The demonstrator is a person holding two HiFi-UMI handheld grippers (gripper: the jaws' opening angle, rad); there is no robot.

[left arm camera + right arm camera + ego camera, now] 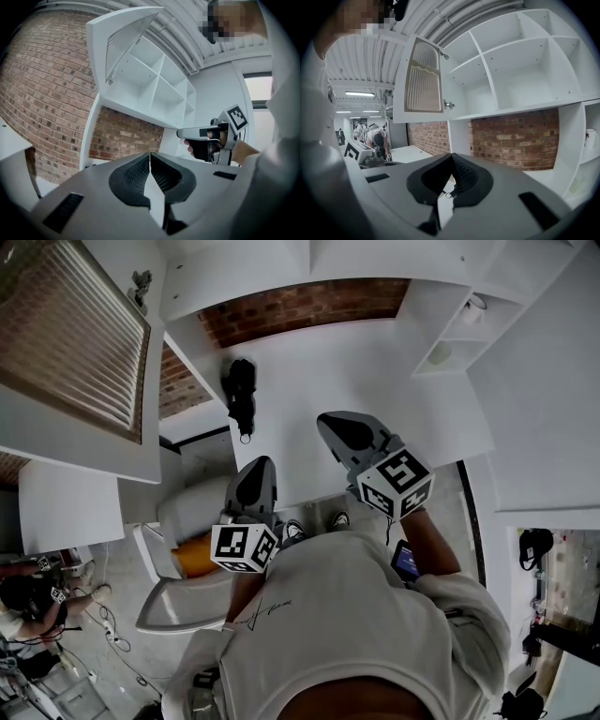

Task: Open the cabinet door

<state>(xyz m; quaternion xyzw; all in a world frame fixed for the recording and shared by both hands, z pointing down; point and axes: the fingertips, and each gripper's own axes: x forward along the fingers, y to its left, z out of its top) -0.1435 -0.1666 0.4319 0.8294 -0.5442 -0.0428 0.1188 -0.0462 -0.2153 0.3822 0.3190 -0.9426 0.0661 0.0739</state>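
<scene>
1. White knit fabric of the person's T-shirt (347,624) fills the bottom of the head view, soft and creased across the shoulders.
2. Just beyond it, the left gripper (255,465) has a smooth grey moulded shell that tapers to a blunt tip. Its 2 jaws are pressed together. The black ribbed pads (133,176) meet along 1 thin seam with nothing between them.
3. The right gripper (326,421) has the same grey shell and grooved black lining. Its jaws are also closed tight on each other and hold nothing. It reaches further over the counter than the left one.
4. The cabinet door (423,77) is a flat white frame around a tall, translucent panel with vertical ribs. It stands swung wide open at the left end of the wall cabinet, hinged to that cabinet's left side. In the head view it shows at the upper left. Neither gripper touches it.
5. The cabinet (520,61) is built of matte white boards that divide it into square and oblong open compartments.
6. Rough red-brown brick wall (515,136) with pale mortar lines runs beneath the cabinet, above a smooth white counter (375,371).
7. A slim black object (242,390) rests on the counter close to the wall. Its kind cannot be made out.
8. A pale mug (590,136) sits on a narrow side shelf at the right.
</scene>
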